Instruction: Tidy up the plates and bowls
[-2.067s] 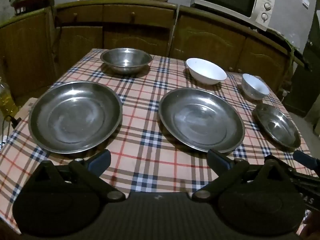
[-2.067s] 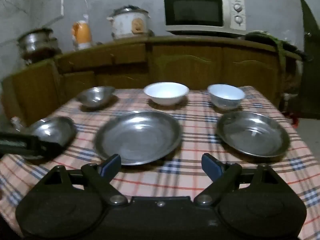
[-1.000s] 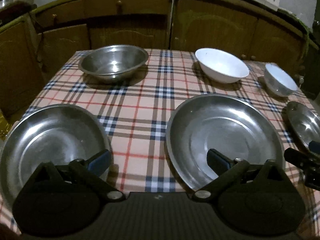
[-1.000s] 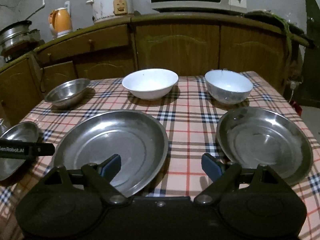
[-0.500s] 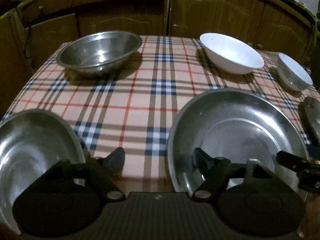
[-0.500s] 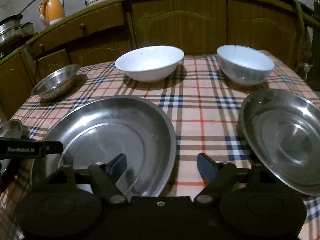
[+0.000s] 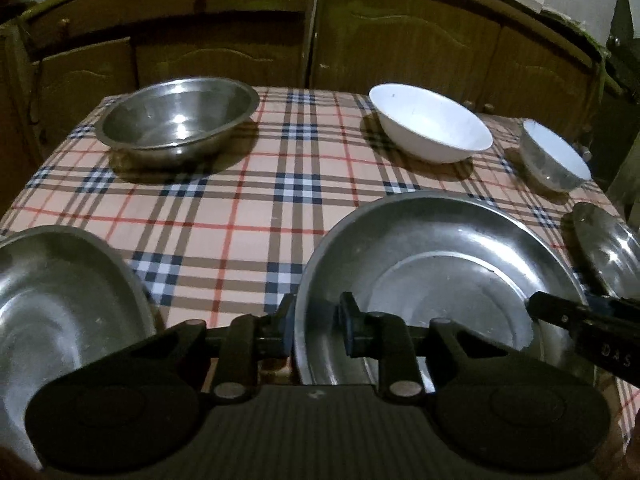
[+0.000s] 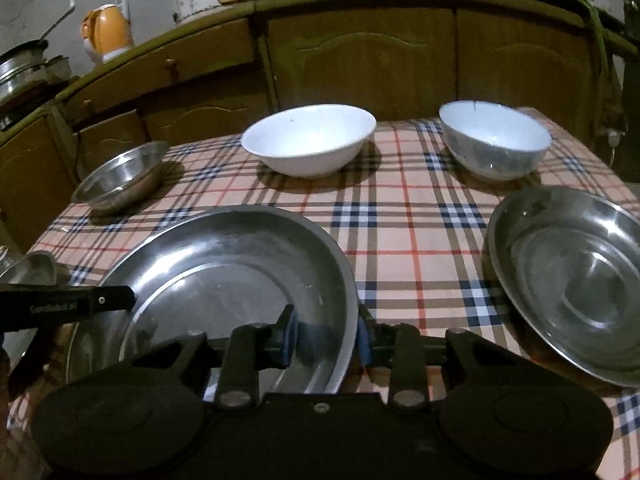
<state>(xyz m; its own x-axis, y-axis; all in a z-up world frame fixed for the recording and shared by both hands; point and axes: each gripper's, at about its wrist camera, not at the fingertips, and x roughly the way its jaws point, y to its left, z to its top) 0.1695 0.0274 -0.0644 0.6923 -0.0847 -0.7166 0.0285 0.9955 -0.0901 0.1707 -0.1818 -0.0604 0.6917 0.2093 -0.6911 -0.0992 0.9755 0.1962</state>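
Nothing on the checked tablecloth (image 7: pixel 248 216) is stacked yet: all 6 pieces lie apart, so the sorting is only at its first grip. The 3 steel plates sit along the near edge, and the 3 bowls stand in a row behind them, in front of the wooden cabinets (image 8: pixel 380 60).

Both tools work on the middle steel plate (image 7: pixel 440 264). The left gripper (image 7: pixel 316 326) has its fingers pinched on that plate's near left rim, one pad outside the lip and one inside. The right gripper (image 8: pixel 328 334) straddles the same plate's near right rim, and its jaws are closing; the outer pad touches the lip, while the inner pad appears to stand a little off the metal, so I judge this grip not yet firm.

The left steel plate (image 7: pixel 60 304) and the right steel plate (image 8: pixel 572 276) lie flat and untouched, well apart from the middle one. Behind, the steel bowl (image 7: pixel 176 116), the wide white bowl (image 8: pixel 308 138) and the smaller white bowl (image 8: pixel 494 142) stand upright and separate.

Left to do, as I read it: lift the middle plate onto another plate, add the third, then nest or group the 3 bowls. Almost the whole task remains.
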